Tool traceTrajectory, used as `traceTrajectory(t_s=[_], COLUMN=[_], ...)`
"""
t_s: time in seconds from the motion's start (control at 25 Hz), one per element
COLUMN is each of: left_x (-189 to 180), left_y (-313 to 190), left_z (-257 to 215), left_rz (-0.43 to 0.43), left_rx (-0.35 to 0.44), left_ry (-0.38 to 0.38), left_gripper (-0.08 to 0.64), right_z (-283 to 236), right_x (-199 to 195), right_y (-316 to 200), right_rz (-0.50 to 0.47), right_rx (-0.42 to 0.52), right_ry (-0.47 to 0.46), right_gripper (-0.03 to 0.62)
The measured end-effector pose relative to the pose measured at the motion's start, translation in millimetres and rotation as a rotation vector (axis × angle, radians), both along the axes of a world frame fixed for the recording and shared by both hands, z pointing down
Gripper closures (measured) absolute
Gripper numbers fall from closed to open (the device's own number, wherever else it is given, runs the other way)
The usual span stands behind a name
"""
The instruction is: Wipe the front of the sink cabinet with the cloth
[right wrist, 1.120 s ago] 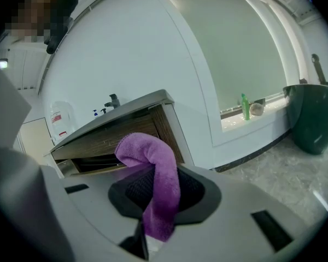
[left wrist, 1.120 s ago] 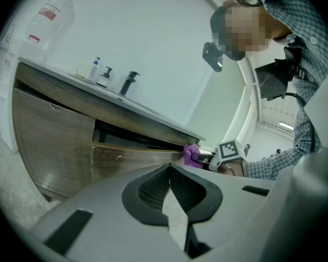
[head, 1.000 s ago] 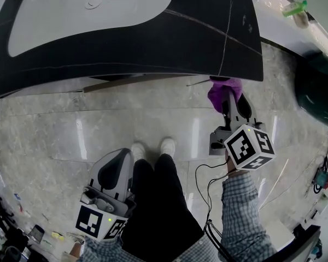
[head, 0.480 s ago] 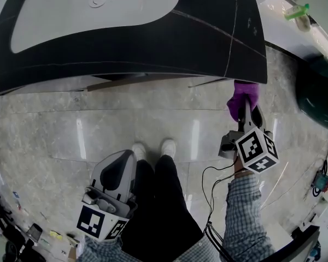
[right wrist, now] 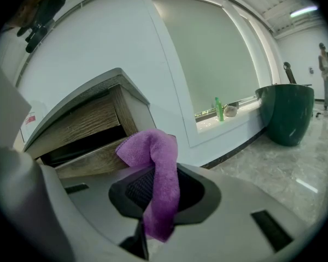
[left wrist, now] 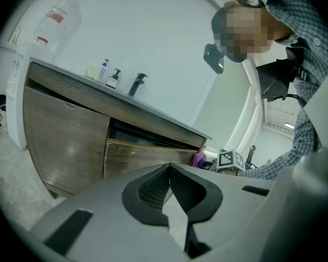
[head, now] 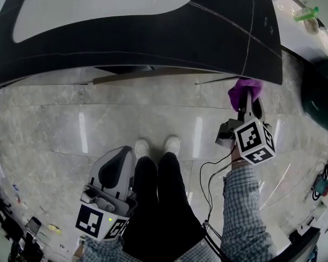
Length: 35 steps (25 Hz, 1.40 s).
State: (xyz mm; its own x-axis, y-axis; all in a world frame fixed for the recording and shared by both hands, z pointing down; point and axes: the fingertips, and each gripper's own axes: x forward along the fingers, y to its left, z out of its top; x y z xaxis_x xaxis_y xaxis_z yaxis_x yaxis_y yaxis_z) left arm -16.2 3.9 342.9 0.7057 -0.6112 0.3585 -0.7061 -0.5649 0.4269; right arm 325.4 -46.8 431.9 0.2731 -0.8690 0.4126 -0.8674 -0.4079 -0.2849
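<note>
Two jaws of the right gripper (right wrist: 153, 185) are pinched on a purple cloth (right wrist: 156, 146), which is gripped along its middle; its upper end is bunched above the fingertips and its lower end hangs between the pads. The bunched end is held at the right end of the sink cabinet (right wrist: 79, 125), just beside the wooden drawer front (right wrist: 90, 161) below the dark gap; whether it touches the wood cannot be told. In the head view the cloth (head: 246, 87) is seen just under the right edge of the black countertop (head: 153, 42), ahead of the right gripper (head: 243, 101). A green bottle (right wrist: 219, 109) stands on the window ledge beyond, and a dark green tub (right wrist: 287, 113) on the floor.

The left gripper (left wrist: 169, 169) is held low beside the person's legs, its jaws pressed together with nothing between them. Past them the cabinet front (left wrist: 65, 138) and a black faucet (left wrist: 138, 83) are seen.
</note>
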Motion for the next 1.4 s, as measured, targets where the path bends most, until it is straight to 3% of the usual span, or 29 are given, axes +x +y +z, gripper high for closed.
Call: traceTrajectory(t_s=[0.6, 1.4], left_x=[-31.7, -86.8], left_y=[-6.2, 0.6], left_z=[0.0, 2.4], left_rz=[-0.081, -0.176], left_rx=[0.021, 0.024], left_ry=[0.010, 0.018], left_gripper=[0.549, 0.549], right_z=[-1.7, -5.6], right_x=[-58.2, -190.1], right_y=[-18.6, -41.7], right_rz=[0.006, -0.283], right_rx=[0.077, 0.074], right_ry=[-0.043, 0.002], right_gripper=[0.511, 0.511])
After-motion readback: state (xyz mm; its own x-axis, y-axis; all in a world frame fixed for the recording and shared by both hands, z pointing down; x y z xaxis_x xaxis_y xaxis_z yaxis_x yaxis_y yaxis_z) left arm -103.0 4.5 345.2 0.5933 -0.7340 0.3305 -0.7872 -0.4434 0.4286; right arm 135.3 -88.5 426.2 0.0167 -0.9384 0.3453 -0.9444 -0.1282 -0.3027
